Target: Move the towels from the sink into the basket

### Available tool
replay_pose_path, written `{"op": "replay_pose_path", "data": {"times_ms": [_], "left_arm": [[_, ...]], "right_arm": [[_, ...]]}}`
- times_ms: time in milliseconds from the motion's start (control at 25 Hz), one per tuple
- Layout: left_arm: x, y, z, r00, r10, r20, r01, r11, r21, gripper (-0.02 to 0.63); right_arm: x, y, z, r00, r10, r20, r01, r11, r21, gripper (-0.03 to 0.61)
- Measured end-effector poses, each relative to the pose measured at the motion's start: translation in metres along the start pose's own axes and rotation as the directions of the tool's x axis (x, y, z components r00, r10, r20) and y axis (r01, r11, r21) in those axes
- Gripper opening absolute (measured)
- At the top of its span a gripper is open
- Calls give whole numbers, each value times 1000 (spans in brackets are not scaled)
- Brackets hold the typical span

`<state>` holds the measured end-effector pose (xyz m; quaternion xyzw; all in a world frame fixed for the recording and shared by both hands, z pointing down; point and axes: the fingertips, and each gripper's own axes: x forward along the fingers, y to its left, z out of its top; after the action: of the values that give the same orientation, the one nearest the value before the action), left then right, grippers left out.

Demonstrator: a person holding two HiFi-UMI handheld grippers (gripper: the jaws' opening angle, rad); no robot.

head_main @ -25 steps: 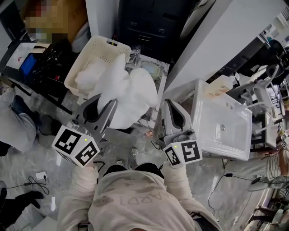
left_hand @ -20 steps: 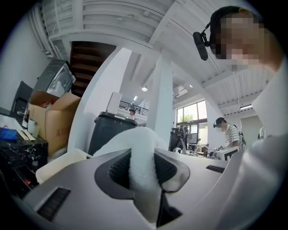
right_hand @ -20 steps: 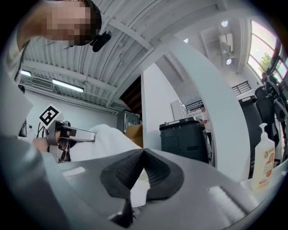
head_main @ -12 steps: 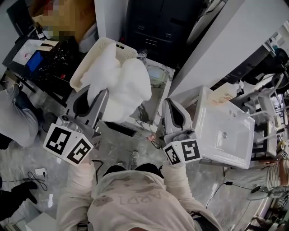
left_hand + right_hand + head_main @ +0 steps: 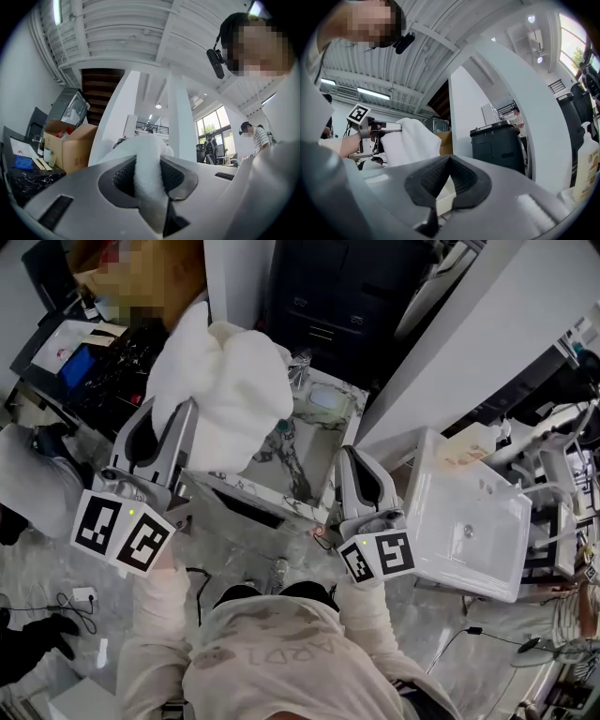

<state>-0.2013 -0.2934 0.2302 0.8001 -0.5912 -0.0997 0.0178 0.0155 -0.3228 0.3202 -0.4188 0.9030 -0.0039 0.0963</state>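
Raised higher, left hand-held gripper (image 5: 175, 414) clamps the white towel (image 5: 234, 381); right hand-held gripper (image 5: 355, 456) closed, empty.

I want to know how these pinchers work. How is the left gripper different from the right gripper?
The left gripper pinches a white towel; the right gripper is shut with nothing in it. The left gripper is far from the sink; the right gripper is beside it. Both are grey with marker cubes.
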Motion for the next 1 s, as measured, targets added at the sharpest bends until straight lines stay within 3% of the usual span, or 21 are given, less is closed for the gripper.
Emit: {"op": "replay_pose_path", "data": {"times_ms": [520,1000], "left_arm": [[41,43,-17,995,95,-20,-94,994,59,101],[76,89,-76,976,188,-105,-180,980,78,101]], "right_arm": [[22,-21,-9,1000,0,-17,0,1000,0,11],[46,-33,-23,998,12,-61,-12,1000,-5,11]]}}
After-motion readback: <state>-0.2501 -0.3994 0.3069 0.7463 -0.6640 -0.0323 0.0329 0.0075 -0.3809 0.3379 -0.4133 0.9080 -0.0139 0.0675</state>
